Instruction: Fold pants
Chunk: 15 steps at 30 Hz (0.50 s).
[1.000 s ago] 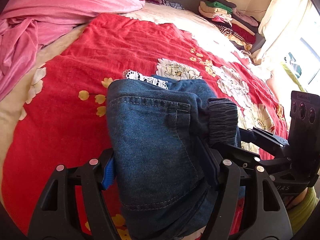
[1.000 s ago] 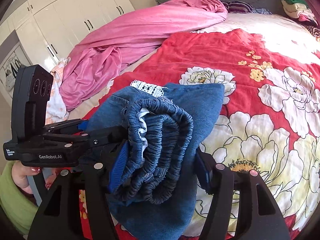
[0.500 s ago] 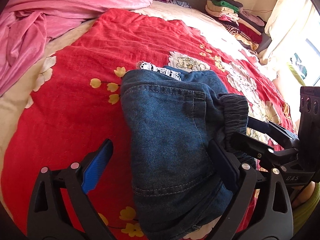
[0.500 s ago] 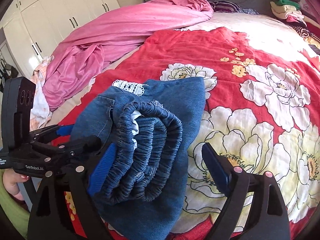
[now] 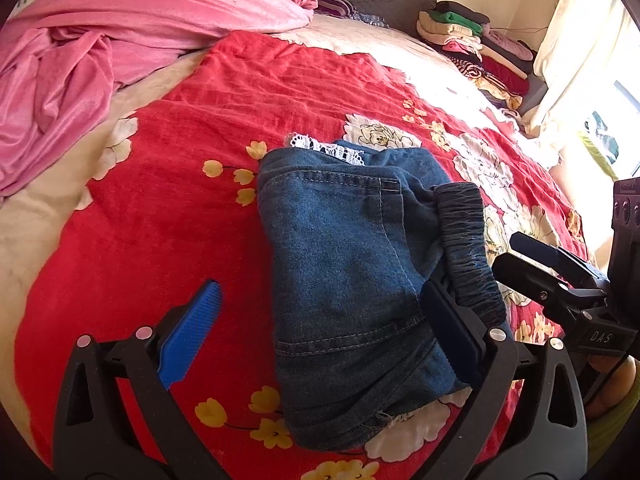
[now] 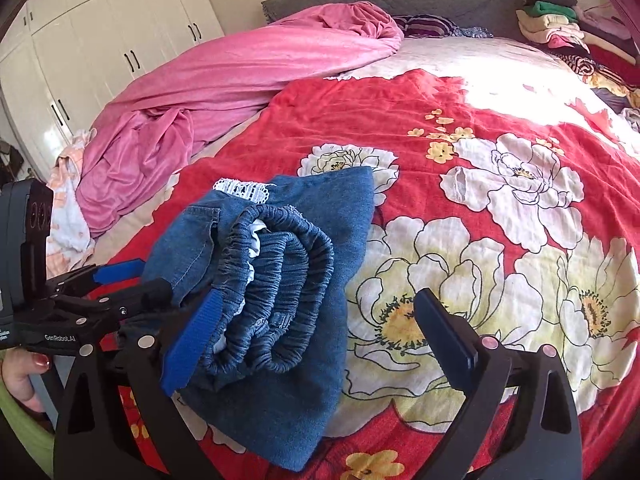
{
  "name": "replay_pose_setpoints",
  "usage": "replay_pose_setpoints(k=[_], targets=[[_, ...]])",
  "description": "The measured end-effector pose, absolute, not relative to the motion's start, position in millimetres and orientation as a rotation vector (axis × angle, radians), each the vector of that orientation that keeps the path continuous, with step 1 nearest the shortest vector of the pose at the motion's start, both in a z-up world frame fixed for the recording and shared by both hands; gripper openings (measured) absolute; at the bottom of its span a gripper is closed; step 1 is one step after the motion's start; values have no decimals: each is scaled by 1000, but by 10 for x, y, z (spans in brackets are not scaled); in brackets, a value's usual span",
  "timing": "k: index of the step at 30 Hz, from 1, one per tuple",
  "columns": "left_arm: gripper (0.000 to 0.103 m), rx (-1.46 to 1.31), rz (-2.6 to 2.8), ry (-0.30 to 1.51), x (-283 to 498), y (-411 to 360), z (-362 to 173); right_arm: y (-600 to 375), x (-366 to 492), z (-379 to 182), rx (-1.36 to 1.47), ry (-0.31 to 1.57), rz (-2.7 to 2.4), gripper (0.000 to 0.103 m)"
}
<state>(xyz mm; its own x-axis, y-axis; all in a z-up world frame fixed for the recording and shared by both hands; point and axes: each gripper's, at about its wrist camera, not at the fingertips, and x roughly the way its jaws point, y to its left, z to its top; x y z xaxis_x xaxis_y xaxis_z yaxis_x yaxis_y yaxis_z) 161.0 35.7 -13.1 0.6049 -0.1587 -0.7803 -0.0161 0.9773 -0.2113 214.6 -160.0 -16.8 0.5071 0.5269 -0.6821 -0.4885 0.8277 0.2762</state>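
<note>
Pants (image 5: 352,272): blue denim, folded into a compact bundle, lying on the bed near its front edge. Elastic waistband (image 6: 280,280) doubled over along the bundle's right side; white lace trim (image 5: 328,148) peeks out at the far end.

Left gripper (image 5: 316,320): jaws spread wide, having just been opening. The bundle sits between them; the left pad stands clear over the bedspread, and the right pad lies at the denim's edge, possibly brushing it, since the view there is crowded. Nothing held.

Right gripper (image 6: 320,324): jaws likewise wide, just opened. The waistband is beside the left pad; the right pad is well clear over the flowers. Nothing held.

Bedspread (image 5: 180,208): red, floral, carrying the pants.

Blanket (image 5: 100,40): pink, heaped at the far left.

Clothes stack (image 5: 480,44): folded, at the far right corner.

Step in hand, as judged: release after the last fold. To do it well, draw both grippers straight back without snagging the waistband or dragging denim, so the bundle keeps its shape.
</note>
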Motion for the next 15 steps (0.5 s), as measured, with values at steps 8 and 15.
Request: replay_pose_setpoints(k=[8,15], targets=[[93,-191,-76,886,1467,309,-18,-1677,2011,-47,50,809,601,98],[93,-196,-70,856,1319,297,75,-1703,1864,103,35,768,606,98]])
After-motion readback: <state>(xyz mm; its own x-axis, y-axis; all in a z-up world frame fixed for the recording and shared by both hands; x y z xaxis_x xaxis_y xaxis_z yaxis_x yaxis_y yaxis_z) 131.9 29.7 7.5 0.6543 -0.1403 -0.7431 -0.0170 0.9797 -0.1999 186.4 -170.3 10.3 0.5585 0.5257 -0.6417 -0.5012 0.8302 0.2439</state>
